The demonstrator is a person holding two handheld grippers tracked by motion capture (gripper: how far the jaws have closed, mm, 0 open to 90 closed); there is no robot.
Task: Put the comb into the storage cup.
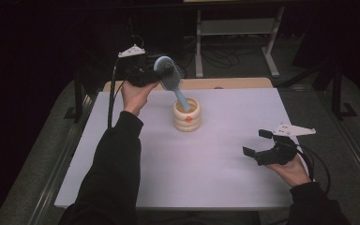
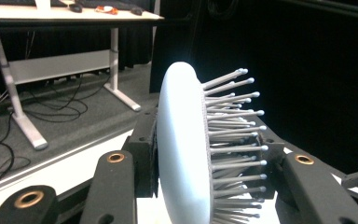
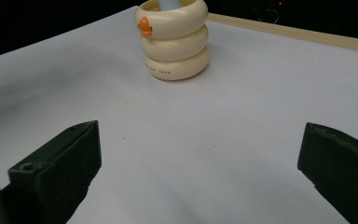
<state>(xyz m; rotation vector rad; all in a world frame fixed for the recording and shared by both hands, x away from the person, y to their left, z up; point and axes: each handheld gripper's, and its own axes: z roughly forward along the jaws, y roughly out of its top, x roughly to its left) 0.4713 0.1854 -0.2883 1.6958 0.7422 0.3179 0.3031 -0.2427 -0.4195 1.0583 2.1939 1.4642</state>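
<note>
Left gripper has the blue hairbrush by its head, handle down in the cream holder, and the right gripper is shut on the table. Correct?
Not quite: the right gripper is open, jaws wide apart with nothing between them, as the right gripper view shows. The left gripper does hold the hairbrush by its head, handle in the holder.

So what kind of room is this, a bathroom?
Probably not; it looks like a lab or workshop. A white work table stands on grey carpet, a desk frame with loose cables sits behind it, and dark curtains hang around.
</note>
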